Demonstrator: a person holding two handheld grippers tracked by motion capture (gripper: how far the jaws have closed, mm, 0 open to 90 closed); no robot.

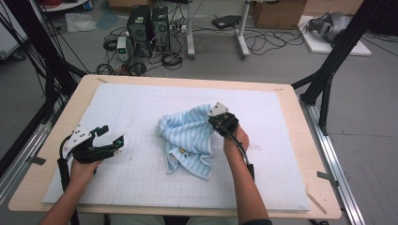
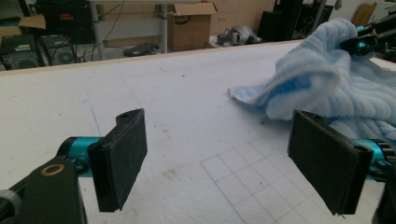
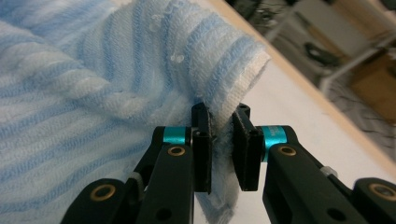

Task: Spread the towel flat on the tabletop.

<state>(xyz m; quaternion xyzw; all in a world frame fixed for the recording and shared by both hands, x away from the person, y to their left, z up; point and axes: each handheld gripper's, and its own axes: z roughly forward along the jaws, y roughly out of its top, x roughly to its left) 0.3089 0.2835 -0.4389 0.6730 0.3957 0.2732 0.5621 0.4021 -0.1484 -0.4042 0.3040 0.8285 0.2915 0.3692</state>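
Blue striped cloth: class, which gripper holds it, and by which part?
The right gripper pinches the cloth by a raised fold at its edge; the left gripper holds nothing.

A crumpled towel (image 1: 187, 138) lies near the middle of a foam mat (image 1: 141, 183) that covers a table (image 1: 319, 206); the right gripper (image 1: 217, 121) sits at the towel's right edge; the left gripper (image 1: 110, 135) rests well apart to its left, over the mat.

Crumpled blue-striped towel (image 1: 187, 139), mid-mat
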